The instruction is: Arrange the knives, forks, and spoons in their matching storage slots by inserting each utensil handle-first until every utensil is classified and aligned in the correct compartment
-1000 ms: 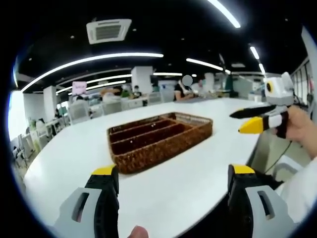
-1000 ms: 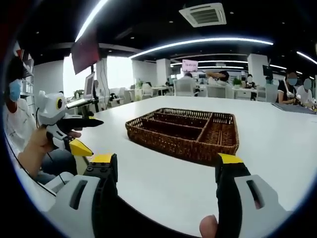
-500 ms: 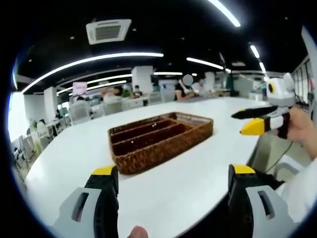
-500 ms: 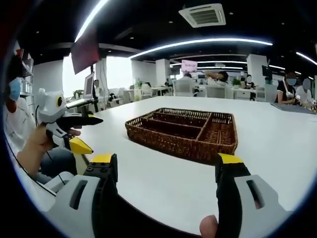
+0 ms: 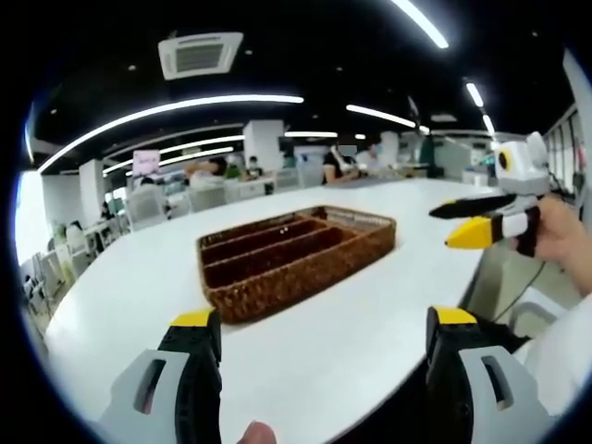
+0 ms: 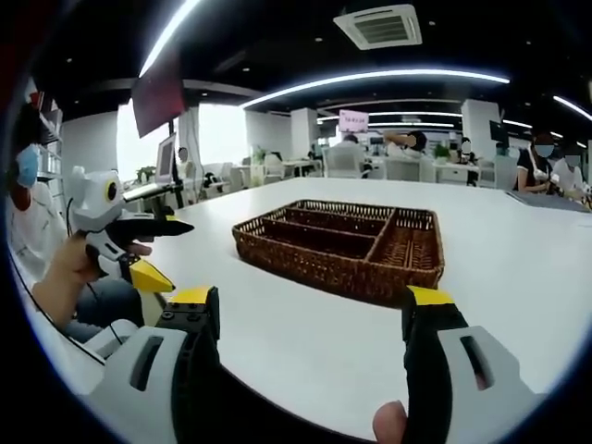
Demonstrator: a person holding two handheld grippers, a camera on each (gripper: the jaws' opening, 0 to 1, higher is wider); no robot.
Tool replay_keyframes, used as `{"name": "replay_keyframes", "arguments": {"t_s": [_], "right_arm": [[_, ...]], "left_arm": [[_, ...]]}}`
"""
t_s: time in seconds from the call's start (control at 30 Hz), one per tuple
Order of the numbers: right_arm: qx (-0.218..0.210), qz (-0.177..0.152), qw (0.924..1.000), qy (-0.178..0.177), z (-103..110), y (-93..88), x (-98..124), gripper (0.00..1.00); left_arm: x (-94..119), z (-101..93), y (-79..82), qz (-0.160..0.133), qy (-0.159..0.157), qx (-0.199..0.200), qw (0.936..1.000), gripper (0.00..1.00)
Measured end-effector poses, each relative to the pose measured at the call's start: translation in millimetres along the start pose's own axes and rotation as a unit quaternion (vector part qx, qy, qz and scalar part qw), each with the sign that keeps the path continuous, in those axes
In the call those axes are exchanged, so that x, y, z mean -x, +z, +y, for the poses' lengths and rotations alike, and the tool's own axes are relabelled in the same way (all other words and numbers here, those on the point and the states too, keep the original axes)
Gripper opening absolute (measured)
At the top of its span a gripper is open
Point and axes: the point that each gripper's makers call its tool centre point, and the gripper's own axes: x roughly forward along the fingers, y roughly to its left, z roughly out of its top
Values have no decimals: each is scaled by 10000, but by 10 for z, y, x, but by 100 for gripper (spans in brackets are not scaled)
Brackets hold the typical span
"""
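White table (image 5: 370, 314) held one wicker tray (image 5: 294, 257); both grippers (image 5: 324, 338) (image 6: 310, 319) hovered wide open, empty, likely awaiting utensils.

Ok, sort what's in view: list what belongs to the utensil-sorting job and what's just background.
Job:
wicker tray, compartments look empty
left tongs, open
right tongs, open

Background:
white table
office desks and chairs
seated people
ceiling air vent
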Motion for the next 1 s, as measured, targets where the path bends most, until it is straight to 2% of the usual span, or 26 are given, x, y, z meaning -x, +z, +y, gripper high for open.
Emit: {"name": "replay_keyframes", "arguments": {"t_s": [1.0], "right_arm": [[-19,-52,10000,46,30,-4,44,83]], "left_arm": [[-9,-35,7,-8,-7,-21,10000,92]]}}
